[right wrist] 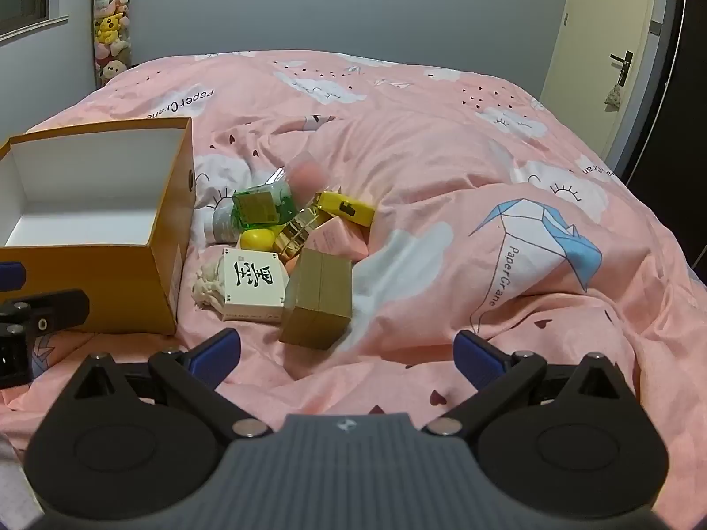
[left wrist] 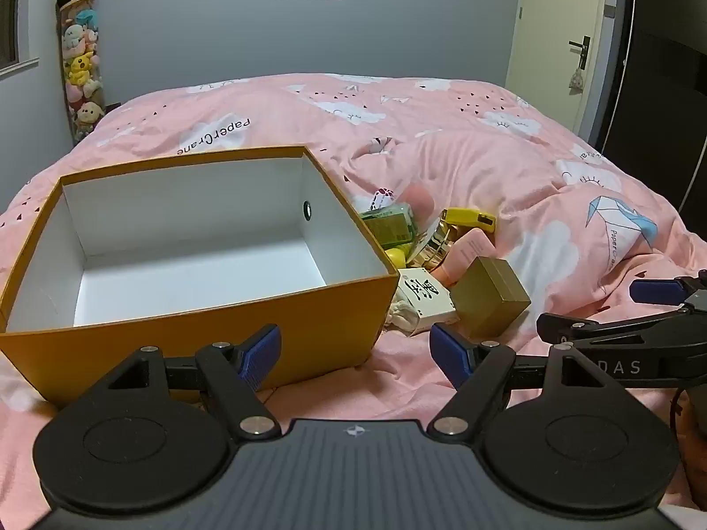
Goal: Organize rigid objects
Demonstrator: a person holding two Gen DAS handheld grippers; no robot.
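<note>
Rigid objects were piled in a little heap (right wrist: 291, 238) on the pink bed cover (right wrist: 442, 141), just beside the right wall of an orange box (left wrist: 221, 331) with a white inside, which was seen empty. In that heap a gold box (right wrist: 318, 300) was propped nearest the camera, touching a white box printed with black characters (right wrist: 254, 287). Behind those, a green clear case (right wrist: 263, 210), a yellow case (right wrist: 347, 207), a pinkish carton (right wrist: 336, 238) and something shiny gold (right wrist: 298, 232) were jumbled together. The left gripper (left wrist: 355, 355) was held low in front of the orange box, fingers (left wrist: 260, 353) spread wide, nothing between them. The right gripper (right wrist: 349, 353) was aimed at the heap, fingers (right wrist: 479, 360) likewise spread and nothing pinched.
</note>
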